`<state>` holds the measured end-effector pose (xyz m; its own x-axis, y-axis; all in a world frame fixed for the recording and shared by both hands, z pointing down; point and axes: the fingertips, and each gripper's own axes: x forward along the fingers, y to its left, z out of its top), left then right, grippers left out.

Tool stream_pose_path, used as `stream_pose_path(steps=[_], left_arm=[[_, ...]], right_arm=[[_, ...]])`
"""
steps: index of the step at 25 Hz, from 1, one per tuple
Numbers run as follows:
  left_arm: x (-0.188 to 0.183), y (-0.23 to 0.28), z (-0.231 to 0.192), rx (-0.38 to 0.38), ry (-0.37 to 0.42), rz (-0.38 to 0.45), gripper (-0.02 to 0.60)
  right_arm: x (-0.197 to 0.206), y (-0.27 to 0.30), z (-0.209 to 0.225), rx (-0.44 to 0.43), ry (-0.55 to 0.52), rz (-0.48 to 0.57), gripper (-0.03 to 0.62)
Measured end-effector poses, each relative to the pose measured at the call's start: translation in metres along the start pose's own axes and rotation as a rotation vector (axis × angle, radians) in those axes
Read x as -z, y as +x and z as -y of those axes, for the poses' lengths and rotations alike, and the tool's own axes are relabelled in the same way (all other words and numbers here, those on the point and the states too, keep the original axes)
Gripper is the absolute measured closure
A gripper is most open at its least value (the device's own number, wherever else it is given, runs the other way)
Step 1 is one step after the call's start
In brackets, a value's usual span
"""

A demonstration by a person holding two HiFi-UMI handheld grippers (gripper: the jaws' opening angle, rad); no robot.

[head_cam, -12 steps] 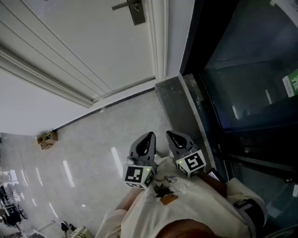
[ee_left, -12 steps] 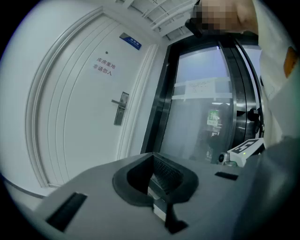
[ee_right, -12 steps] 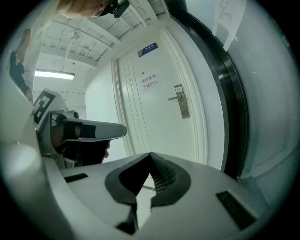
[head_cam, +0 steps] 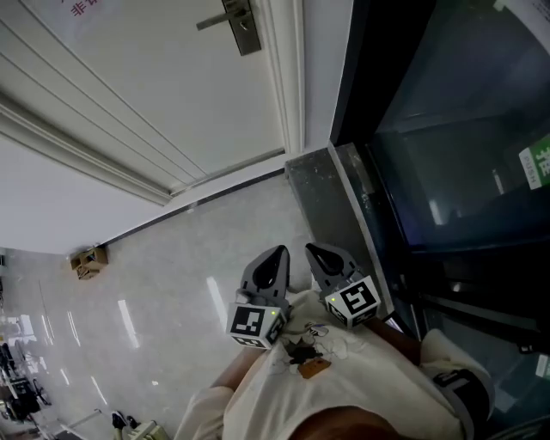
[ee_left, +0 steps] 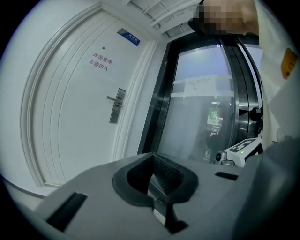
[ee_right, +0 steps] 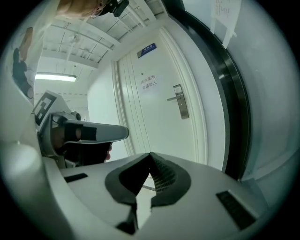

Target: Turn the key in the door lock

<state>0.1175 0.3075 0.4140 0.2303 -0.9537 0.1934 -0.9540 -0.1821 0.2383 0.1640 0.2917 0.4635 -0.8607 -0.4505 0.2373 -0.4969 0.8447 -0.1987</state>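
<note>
Lock plate (head_cam: 243,26): one, metal, carrying one lever handle (head_cam: 215,19) that points away from the door's frame edge. It sits ahead of and above both claws, well apart from them.
Key: too small to make out at the plate in any view.
Door (head_cam: 172,94): one, white and panelled, facing both claws.
Left gripper (head_cam: 279,252): one. Its jaws are closed tip to tip with nothing between them, and it is tilted slightly downward.
Right gripper (head_cam: 314,249): one, just beside the left. Its jaws are likewise fully closed and empty.
Marker cubes (head_cam: 253,324): two, one at the rear of each claw.
Glass partition (head_cam: 464,146): one, dark-framed, to the right of the right gripper. It bears one green sign (head_cam: 537,159).
Floor (head_cam: 163,292): glossy pale tile beneath the claws. One small brown box (head_cam: 88,256) lies at the wall, well to the left of the left gripper.
Head view alone shows: both claws side by side, the floor, the box, and the person's pale shirt (head_cam: 344,387).
Left gripper view alone shows: the partition at full height, and the right gripper's cube at the right edge. The lock plate appears up and left of the jaw tips.
Right gripper view alone shows: the left gripper from the side, and one ceiling light strip (ee_right: 55,77). The lock plate appears up and right of the jaw tips.
Both gripper views show: one red-lettered notice (ee_left: 100,62) and one blue plate (ee_left: 129,36) above the lock. The head view catches only an edge of the notice.
</note>
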Motion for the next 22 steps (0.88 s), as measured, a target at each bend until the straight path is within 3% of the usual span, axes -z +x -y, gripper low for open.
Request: stream_pose_path(steps=[4, 8, 10, 17, 22], left_arm=[[0.005, 0.016, 0.016, 0.001, 0.003, -0.005, 0.577], [0.023, 0.036, 0.019, 0.003, -0.025, -0.043, 0.577], [0.023, 0.047, 0.013, -0.01, -0.05, -0.042, 0.576], [0.018, 0.091, -0.031, 0.045, -0.107, -0.038, 0.577], [-0.021, 0.121, -0.089, 0.106, -0.093, 0.085, 0.577]], right_arm=[[0.002, -0.005, 0.015, -0.039, 0.033, -0.022, 0.588], [-0.005, -0.004, 0.006, -0.28, 0.046, 0.05, 0.588], [-0.014, 0.0, 0.009, -0.326, 0.005, 0.078, 0.588], [-0.032, 0.067, 0.048, -0.196, -0.099, 0.041, 0.588], [-0.057, 0.136, 0.087, -0.074, -0.101, 0.059, 0.588]])
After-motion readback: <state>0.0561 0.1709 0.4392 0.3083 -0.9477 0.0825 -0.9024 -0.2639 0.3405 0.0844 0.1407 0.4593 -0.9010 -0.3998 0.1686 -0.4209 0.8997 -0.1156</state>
